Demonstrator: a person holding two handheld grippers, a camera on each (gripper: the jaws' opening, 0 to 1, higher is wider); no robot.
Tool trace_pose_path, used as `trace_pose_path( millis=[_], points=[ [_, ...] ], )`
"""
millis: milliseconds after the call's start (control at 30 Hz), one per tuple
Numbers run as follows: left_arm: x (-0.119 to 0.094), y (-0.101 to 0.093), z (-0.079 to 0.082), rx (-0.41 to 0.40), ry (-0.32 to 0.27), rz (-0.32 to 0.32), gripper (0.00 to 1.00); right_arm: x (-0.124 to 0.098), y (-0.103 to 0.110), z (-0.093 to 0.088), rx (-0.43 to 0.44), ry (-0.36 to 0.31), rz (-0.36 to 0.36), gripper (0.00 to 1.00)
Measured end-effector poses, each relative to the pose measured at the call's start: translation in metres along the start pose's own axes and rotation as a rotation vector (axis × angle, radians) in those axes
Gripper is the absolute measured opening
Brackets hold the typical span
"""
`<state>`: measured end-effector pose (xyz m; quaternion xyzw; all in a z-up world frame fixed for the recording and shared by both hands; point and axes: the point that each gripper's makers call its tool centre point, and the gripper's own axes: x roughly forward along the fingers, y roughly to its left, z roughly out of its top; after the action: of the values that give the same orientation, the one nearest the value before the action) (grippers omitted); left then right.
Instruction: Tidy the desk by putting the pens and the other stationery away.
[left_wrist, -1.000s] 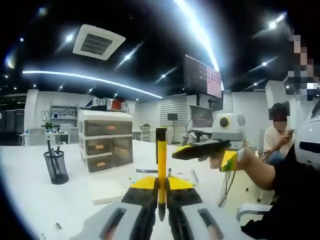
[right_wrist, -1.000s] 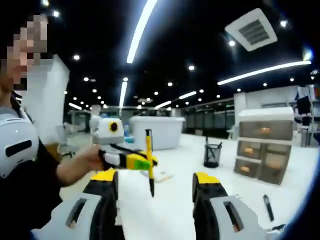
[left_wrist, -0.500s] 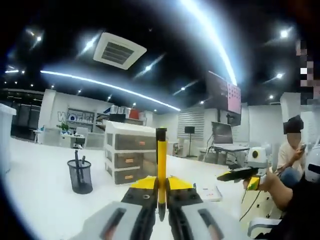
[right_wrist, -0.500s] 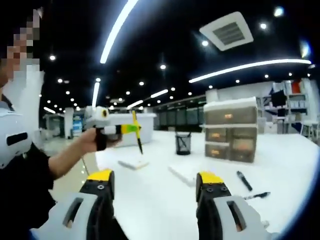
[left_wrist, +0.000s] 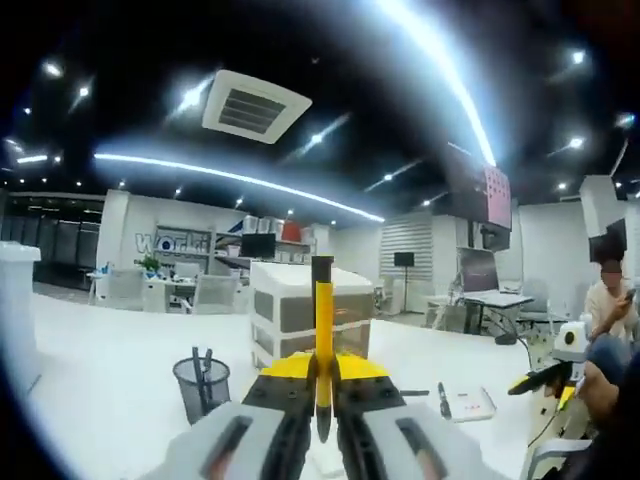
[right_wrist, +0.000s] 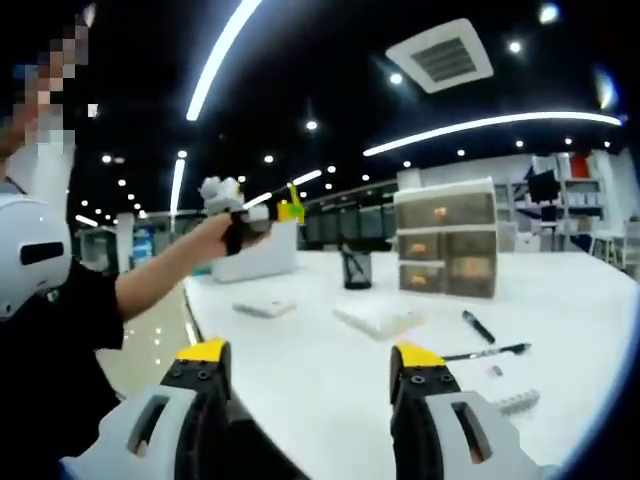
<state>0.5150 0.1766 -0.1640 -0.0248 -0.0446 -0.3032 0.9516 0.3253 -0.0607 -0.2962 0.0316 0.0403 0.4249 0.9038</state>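
Left gripper (left_wrist: 320, 395) pinches yellow pen (left_wrist: 322, 330) upright at frame centre, right gripper (right_wrist: 315, 365) spread and empty; advise lowering tip-first, vertical, into mesh pen cup (left_wrist: 201, 388) lower left on worktop (left_wrist: 90, 400).

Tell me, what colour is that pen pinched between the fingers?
Yellow with a black cap; the pen shows best in the left gripper view.
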Motion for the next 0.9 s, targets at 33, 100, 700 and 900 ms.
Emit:
trace_pose_path(
  millis=[33,100,700,900],
  points=[
    [0.003,0.001,0.002,0.006,-0.001,0.001,0.07,-0.001,-0.001,0.0,0.002,-0.001,-0.005,0.61],
    [0.013,0.005,0.008,0.031,-0.003,0.008,0.07,-0.003,-0.001,0.0,0.01,-0.005,-0.011,0.6],
    [0.062,0.053,0.03,0.14,-0.005,0.104,0.07,-0.015,-0.004,-0.001,0.033,-0.013,-0.039,0.58],
    [0.079,0.062,0.025,0.127,0.01,0.12,0.07,-0.017,-0.005,-0.003,0.043,-0.014,-0.043,0.57]
  ],
)
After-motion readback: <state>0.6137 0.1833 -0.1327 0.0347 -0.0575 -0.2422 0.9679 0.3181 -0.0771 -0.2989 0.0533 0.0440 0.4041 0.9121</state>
